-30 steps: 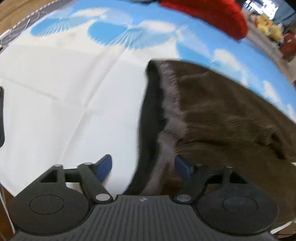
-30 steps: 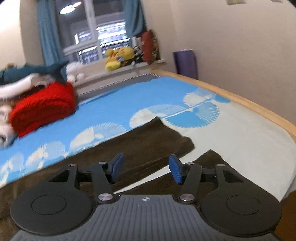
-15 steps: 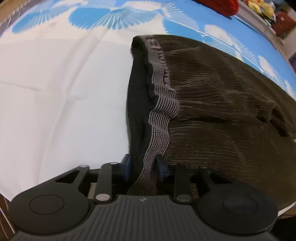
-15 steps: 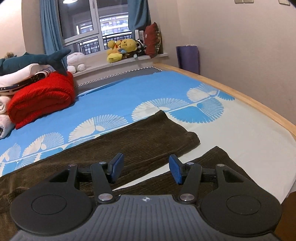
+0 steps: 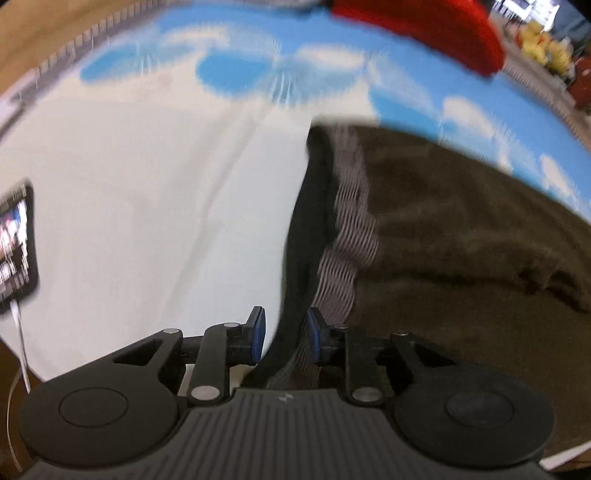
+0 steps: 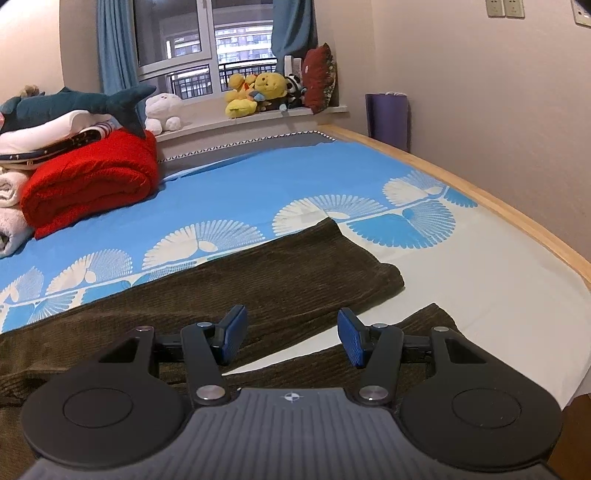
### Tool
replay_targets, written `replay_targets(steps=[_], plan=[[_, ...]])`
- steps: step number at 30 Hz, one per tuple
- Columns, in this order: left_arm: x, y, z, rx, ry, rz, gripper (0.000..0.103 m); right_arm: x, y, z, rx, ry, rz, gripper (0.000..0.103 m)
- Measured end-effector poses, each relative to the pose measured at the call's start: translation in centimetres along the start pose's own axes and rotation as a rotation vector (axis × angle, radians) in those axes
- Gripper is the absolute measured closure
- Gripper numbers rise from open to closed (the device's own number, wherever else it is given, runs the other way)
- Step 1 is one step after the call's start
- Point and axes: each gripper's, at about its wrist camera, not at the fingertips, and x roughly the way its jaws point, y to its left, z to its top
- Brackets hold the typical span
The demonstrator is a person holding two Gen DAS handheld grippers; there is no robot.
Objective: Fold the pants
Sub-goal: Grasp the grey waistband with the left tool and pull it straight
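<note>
- Left wrist view, blurred: brown corduroy pants [image 5: 461, 266] fill the right half of the frame, lying on a bedsheet [image 5: 155, 206] that is white low in the frame and blue with white fans toward the top.
- Waistband [image 5: 347, 251], grey ribbed elastic with dark lining beside it, runs from mid-frame down to the left gripper [image 5: 283, 334] at bottom centre. Its jaws stand narrowly apart and are opening; the waistband edge passes between the blue pads, the right one against the fabric, the left one showing a sliver of gap.
- Phone [image 5: 16, 243] with a white cable sits at the left edge; a red blanket [image 5: 417, 29] lies at the top right.
- Right wrist view, sharp: both pant legs stretch toward the right of the frame, the far leg ending at its hem [image 6: 369, 266] mid-right, the near leg passing under the right gripper [image 6: 291, 338] at bottom centre. Its jaws are about half open and hold nothing.
- Judged step: taking hold of the garment before the first fold. The next move likely needs a firm waistband pinch and the right gripper lowered onto a leg.
</note>
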Motion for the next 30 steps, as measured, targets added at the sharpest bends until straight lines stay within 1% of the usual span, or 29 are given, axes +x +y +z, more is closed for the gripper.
replay_targets(steps=[1, 2, 3, 5, 6, 7, 8, 9, 10, 11, 12, 15, 17, 19, 22, 23, 24, 25, 28, 30], plan=[[-0.5, -0.3, 0.2, 0.005, -0.033, -0.028, 0.076, 0.0, 0.0, 0.0, -0.003, 0.002, 0.000, 0.046], [-1.1, -0.8, 0.2, 0.020, -0.062, -0.077, 0.076, 0.1, 0.1, -0.1, -0.006, 0.004, -0.001, 0.046], [-1.1, -1.5, 0.3, 0.043, -0.076, -0.114, 0.076, 0.1, 0.0, -0.1, -0.009, 0.007, -0.004, 0.045], [-1.1, -3.1, 0.1, 0.122, -0.082, -0.150, 0.076, 0.1, 0.0, -0.2, -0.015, 0.011, -0.009, 0.045], [-0.8, -4.0, -0.1, 0.166, -0.069, -0.159, 0.074, 0.1, -0.1, -0.2, -0.016, 0.012, -0.012, 0.045], [-0.3, -4.9, -0.3, 0.209, -0.036, -0.161, 0.070, 0.0, -0.2, -0.2, -0.017, 0.012, -0.014, 0.045], [0.6, -5.8, -0.6, 0.240, 0.007, -0.147, 0.068, 0.0, -0.3, -0.2, -0.016, 0.012, -0.016, 0.045], [1.6, -6.3, -0.9, 0.266, 0.069, -0.111, 0.062, 0.0, -0.5, -0.3, -0.015, 0.012, -0.018, 0.045], [2.7, -6.6, -1.4, 0.281, 0.130, -0.063, 0.061, 0.0, -0.6, -0.2, -0.014, 0.012, -0.019, 0.045], [3.8, -6.6, -1.7, 0.290, 0.183, -0.020, 0.062, -0.1, -0.8, -0.2, -0.011, 0.013, -0.021, 0.045], [3.9, -6.7, -1.7, 0.291, 0.183, -0.021, 0.060, -0.1, -1.0, -0.3, -0.009, 0.013, -0.024, 0.045], [2.8, -6.7, -1.2, 0.260, 0.124, -0.051, 0.059, -0.2, -1.4, -0.4, -0.004, 0.012, -0.034, 0.045], [2.3, -6.9, -0.8, 0.244, 0.096, -0.073, 0.056, -0.3, -1.7, -0.4, -0.004, 0.012, -0.039, 0.045], [2.1, -7.2, -0.8, 0.246, 0.084, -0.068, 0.050, -0.2, -1.9, -0.4, -0.005, 0.013, -0.045, 0.045], [2.2, -7.5, -0.7, 0.263, 0.071, -0.046, 0.049, 0.0, -2.2, -0.4, -0.003, 0.018, -0.048, 0.045], [2.3, -7.6, -0.4, 0.265, 0.064, -0.041, 0.046, 0.0, -2.2, -0.4, -0.001, 0.016, -0.046, 0.045], [2.1, -7.7, -0.4, 0.265, 0.053, -0.038, 0.035, 0.0, -2.2, -0.4, -0.002, 0.011, -0.045, 0.045], [1.8, -7.9, -0.4, 0.266, 0.035, -0.035, 0.027, -0.1, -2.1, -0.4, -0.002, 0.006, -0.043, 0.045], [1.2, -8.4, -0.3, 0.295, -0.044, -0.023, 0.025, -0.2, -1.8, -0.4, -0.013, -0.011, -0.033, 0.045], [0.5, -8.6, -0.2, 0.302, -0.078, -0.029, 0.025, -0.4, -1.4, -0.4, -0.029, -0.025, -0.027, 0.045]])
